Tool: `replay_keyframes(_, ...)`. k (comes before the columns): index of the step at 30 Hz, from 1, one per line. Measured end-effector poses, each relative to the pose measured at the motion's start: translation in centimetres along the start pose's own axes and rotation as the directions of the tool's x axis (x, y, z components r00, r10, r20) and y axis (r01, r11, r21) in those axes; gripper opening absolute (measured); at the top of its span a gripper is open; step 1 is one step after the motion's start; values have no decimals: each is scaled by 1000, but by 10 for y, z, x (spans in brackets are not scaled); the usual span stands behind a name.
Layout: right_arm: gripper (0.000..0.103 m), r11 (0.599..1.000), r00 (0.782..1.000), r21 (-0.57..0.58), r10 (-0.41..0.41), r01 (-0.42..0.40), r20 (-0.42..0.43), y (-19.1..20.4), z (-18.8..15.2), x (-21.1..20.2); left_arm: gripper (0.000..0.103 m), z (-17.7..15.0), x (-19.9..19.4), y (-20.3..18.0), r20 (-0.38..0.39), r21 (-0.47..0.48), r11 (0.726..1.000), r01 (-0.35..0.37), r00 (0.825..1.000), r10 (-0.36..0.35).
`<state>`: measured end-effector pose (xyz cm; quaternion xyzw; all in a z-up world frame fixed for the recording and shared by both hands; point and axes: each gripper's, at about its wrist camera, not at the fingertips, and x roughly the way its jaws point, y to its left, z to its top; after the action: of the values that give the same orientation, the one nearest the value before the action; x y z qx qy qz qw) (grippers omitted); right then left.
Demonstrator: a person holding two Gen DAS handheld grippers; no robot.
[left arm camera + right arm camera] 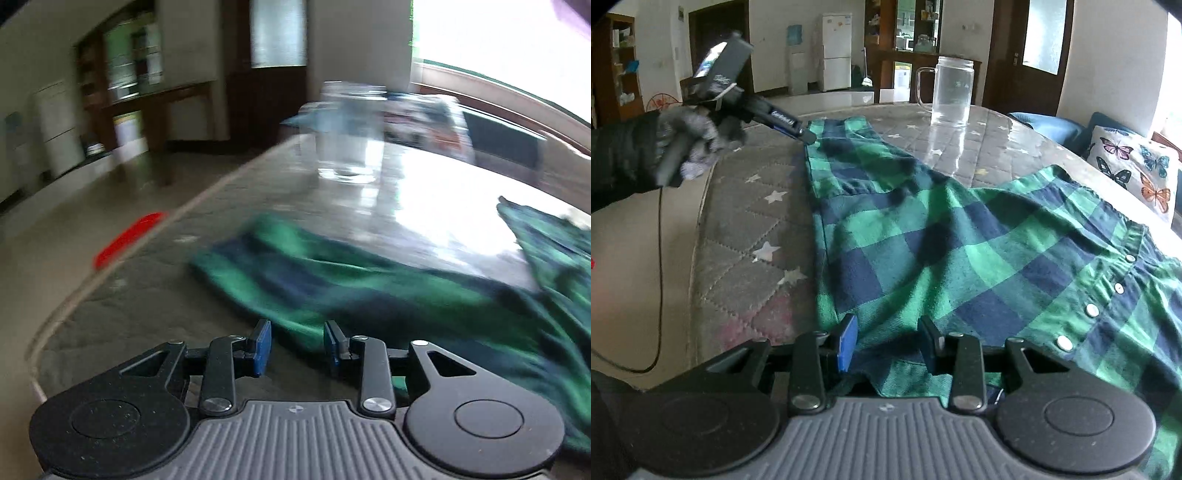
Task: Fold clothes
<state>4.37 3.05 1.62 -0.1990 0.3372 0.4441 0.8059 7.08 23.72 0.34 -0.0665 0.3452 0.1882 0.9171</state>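
Right there, the green-and-navy plaid shirt (923,236) lay spread over the quilted star-print table cover (746,229), its hem passing between the right gripper (888,341)'s parted jaws, unpinched. Ahead and left, the left gripper (297,345) hung jaws apart, empty, beside the sleeve end. Beyond stood a glass mug (951,90).
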Motion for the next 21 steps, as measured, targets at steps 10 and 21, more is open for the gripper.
replay_keyframes(10,40,1000,1000,14,10,-10,-2,-3,2,3,44,24,37,44,-10,-146,986,-82,997,82)
replay_keyframes(21,43,1000,1000,20,16,-16,-5,-2,6,7,4,36,52,51,25,-168,977,-134,990,140)
